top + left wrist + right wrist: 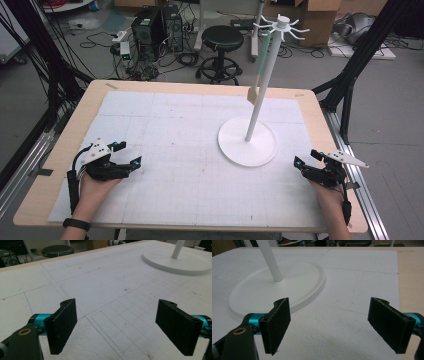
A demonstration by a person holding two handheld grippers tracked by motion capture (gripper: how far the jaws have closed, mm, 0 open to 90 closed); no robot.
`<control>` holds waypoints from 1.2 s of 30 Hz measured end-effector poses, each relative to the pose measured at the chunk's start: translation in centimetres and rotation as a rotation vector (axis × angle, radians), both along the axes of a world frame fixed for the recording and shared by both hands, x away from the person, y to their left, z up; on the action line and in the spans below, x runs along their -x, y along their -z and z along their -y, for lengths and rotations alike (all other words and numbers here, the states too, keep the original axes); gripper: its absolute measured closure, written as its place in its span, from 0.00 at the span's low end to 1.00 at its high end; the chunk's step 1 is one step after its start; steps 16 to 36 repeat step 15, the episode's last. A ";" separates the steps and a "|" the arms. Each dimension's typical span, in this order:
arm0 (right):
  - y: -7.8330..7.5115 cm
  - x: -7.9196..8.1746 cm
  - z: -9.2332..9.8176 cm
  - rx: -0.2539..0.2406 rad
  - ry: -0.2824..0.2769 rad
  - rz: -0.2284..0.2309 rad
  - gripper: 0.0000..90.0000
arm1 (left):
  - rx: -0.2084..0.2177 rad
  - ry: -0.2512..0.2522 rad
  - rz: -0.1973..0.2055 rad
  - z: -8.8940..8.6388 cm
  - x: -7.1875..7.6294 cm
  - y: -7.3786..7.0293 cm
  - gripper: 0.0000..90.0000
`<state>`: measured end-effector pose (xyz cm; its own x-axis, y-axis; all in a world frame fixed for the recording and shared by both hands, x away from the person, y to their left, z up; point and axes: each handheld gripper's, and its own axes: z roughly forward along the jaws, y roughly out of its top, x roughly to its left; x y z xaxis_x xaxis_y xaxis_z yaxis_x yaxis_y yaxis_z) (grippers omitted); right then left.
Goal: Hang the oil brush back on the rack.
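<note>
A person at a wooden bench (310,107) holds a gripper in each hand, both resting low near the front edge, well apart from each other. The left gripper (127,154) sits at the front left of the white gridded mat (165,125) that covers most of the bench top, its jaws spread wide with nothing between them; its own view shows the two black pads (62,325) standing apart over bare mat. The right gripper (306,158) lies at the mat's front right corner, near the bench edge, its jaws likewise wide apart and empty, a grey three-cornered plate (349,159) on top of it.

Between the two, nearer the right gripper, stands a white stand (265,70): a round flat base (235,145) on the mat, a thin pole leaning slightly as seen from above, and a ring of short hooks (280,25) at its head. A pale green utensil (260,65) with a tan end hangs from one hook, alongside the pole. From the right gripper, the base (307,277) lies just ahead and to the left of the jaws, not touching them.

Beyond the bench a black stool (222,40), computer cases (157,27) and loose cables sit on the grey floor. A dark band (76,224) circles the person's left wrist.
</note>
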<state>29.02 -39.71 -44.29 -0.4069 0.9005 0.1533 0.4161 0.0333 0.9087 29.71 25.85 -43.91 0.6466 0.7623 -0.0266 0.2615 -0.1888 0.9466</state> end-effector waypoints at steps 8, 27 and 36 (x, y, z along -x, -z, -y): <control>0.0 0.0 0.1 0.003 0.001 0.004 0.20 | -0.001 0.009 -0.005 0.3 0.1 0.0 0.21; 0.0 0.0 0.1 0.006 -0.001 0.008 0.20 | -0.002 -0.007 -0.005 0.2 0.1 -0.1 0.22; 0.0 0.0 0.1 0.006 -0.001 0.008 0.20 | -0.002 -0.007 -0.005 0.2 0.1 -0.1 0.22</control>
